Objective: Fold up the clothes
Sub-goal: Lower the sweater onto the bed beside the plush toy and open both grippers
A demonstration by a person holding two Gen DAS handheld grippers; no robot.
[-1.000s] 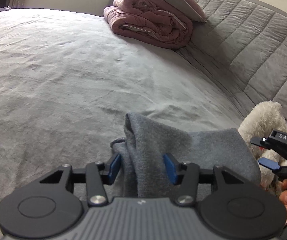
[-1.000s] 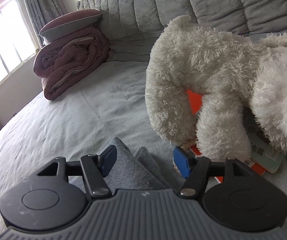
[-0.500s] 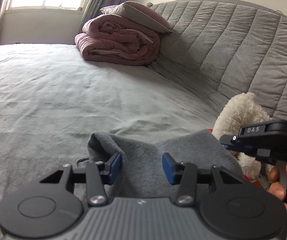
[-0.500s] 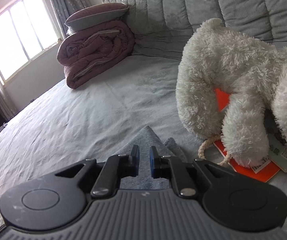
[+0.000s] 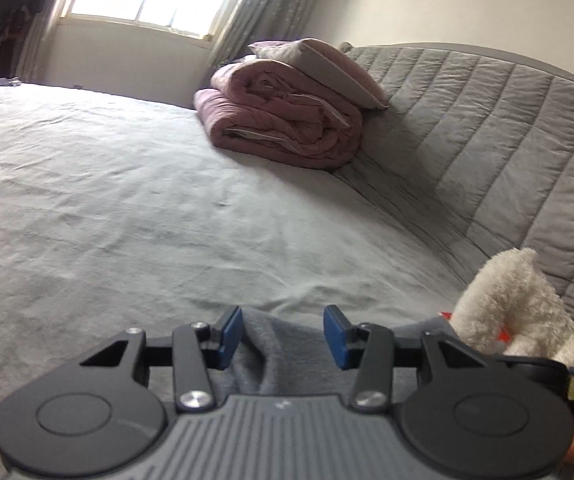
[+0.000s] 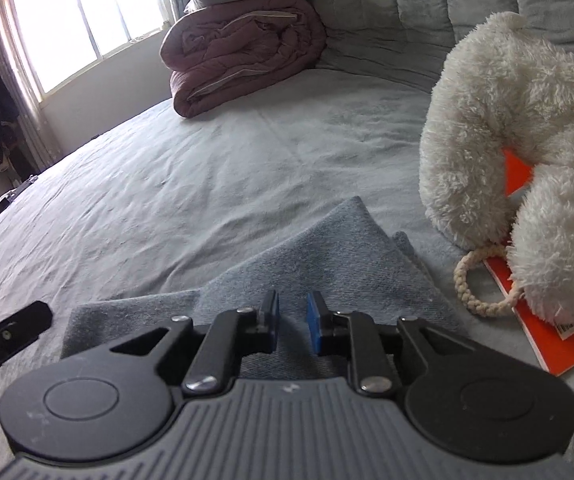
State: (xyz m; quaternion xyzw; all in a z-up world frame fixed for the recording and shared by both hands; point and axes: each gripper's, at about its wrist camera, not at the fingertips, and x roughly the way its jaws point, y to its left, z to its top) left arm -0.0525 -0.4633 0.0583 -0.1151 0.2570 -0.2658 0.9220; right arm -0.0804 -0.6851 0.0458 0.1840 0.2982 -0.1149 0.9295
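Grey folded cloth [image 6: 327,264] lies on the bed [image 6: 207,184], directly under and ahead of the right claw [image 6: 292,320], whose jaws, just reopening, stand slightly apart above it. Left claw [image 5: 283,336] gapes, cloth bunched between its pads, untouched.

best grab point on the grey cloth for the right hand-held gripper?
Probably the raised fold ridge of the grey cloth, straight ahead of the right hand-held gripper, whose jaws have just been opening slightly, a narrow gap, nothing pinched. Come in low from the near edge, along the bed sheet: the ridge stands proud, the rest lies flat. Stay left of the white plush toy and its rope loop.
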